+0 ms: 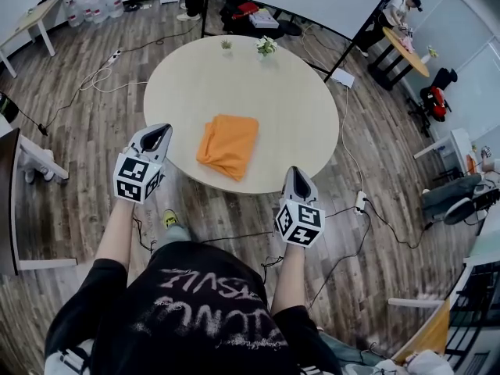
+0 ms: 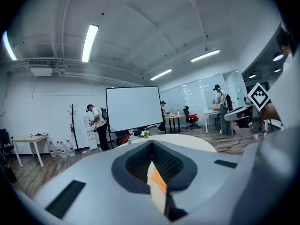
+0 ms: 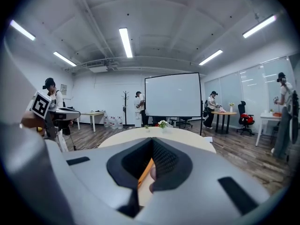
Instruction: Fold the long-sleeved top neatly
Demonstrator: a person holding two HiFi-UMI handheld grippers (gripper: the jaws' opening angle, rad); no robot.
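Observation:
The orange long-sleeved top (image 1: 228,144) lies folded into a compact rectangle near the front of the round beige table (image 1: 289,100). My left gripper (image 1: 158,133) hovers at the table's front left edge, to the left of the top, shut and holding nothing. My right gripper (image 1: 296,175) hangs just off the front right edge, also shut and empty. In the left gripper view, a strip of the orange top (image 2: 158,182) shows past the closed left gripper (image 2: 151,144). The right gripper view shows the same top (image 3: 146,171) as a thin orange sliver beyond the closed right gripper (image 3: 152,142).
Two small potted plants (image 1: 266,46) stand at the table's far edge. Cables and a power strip (image 1: 360,201) lie on the wooden floor to the right. A white desk (image 1: 31,162) stands at the left. A projection screen (image 2: 132,108) and several people fill the far room.

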